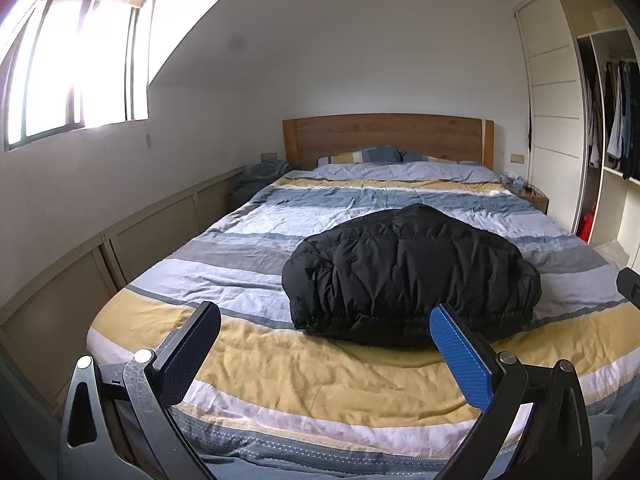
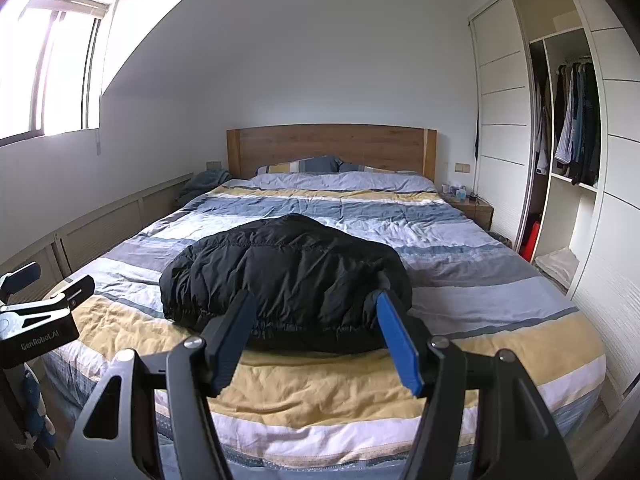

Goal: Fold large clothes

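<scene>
We see a big black puffy jacket (image 1: pixel 412 272) lying in a soft heap in the middle of the frame, on the striped blanket (image 1: pixel 280 368) of the bed. It looks bunched up, so we think the folding is either just starting or the jacket is already doubled over; we cannot tell which

Our left gripper (image 1: pixel 325 330) sits at the bottom of its frame with its jaws wide apart, and it holds nothing. Our right gripper (image 2: pixel 316 316) is at the bottom of its frame, jaws also wide apart and empty. Both are near the front edge of the jacket but not touching it

To do this step well, we think each gripper should go to one front corner of the jacket, close on a good thick bit of cloth, and move together. The jacket is puffy and slippery, so a thin pinch may slide out. We should lift low and slow, so the heap does not flop sideways
</scene>
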The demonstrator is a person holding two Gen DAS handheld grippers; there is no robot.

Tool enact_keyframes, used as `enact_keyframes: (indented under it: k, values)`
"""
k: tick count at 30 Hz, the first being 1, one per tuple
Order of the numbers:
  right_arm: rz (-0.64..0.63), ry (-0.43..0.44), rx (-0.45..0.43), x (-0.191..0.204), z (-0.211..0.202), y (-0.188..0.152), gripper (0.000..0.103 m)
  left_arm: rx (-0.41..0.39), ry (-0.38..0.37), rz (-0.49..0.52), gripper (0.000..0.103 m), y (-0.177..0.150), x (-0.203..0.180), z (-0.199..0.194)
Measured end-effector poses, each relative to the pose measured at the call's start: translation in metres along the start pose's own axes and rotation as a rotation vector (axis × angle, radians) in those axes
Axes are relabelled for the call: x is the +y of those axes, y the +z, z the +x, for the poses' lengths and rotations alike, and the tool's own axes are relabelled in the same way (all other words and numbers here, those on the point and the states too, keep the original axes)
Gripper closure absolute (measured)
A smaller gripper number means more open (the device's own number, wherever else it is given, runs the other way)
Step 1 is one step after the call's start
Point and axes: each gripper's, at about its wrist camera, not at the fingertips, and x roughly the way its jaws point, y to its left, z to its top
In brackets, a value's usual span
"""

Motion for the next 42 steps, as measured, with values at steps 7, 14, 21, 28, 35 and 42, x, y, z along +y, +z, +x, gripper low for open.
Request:
enact_keyframes:
  k: [7,14,21,28,35,42]
  values:
    - [0.017,0.002,0.014,-0.006,0.005,-0.005,0.041,0.01,-0.016,0.027,0.0,-0.002,-0.011,0.0]
    - [0.035,0.0,0.032,-0.011,0.011,-0.01,0.041,0.021,-0.014,0.03,0.0,-0.003,-0.012,0.003]
    - [0.04,-0.003,0.043,-0.013,0.015,-0.014,0.041,0.028,-0.014,0.028,0.0,-0.005,-0.011,0.006]
    - [0.041,-0.004,0.049,-0.013,0.017,-0.017,0.041,0.034,-0.019,0.027,0.0,-0.007,-0.012,0.008]
    - [0.044,-0.005,0.054,-0.014,0.019,-0.019,0.041,0.043,-0.027,0.027,0.0,-0.009,-0.013,0.01]
    - [0.043,-0.005,0.054,-0.015,0.019,-0.019,0.041,0.051,-0.037,0.025,0.0,-0.009,-0.012,0.01]
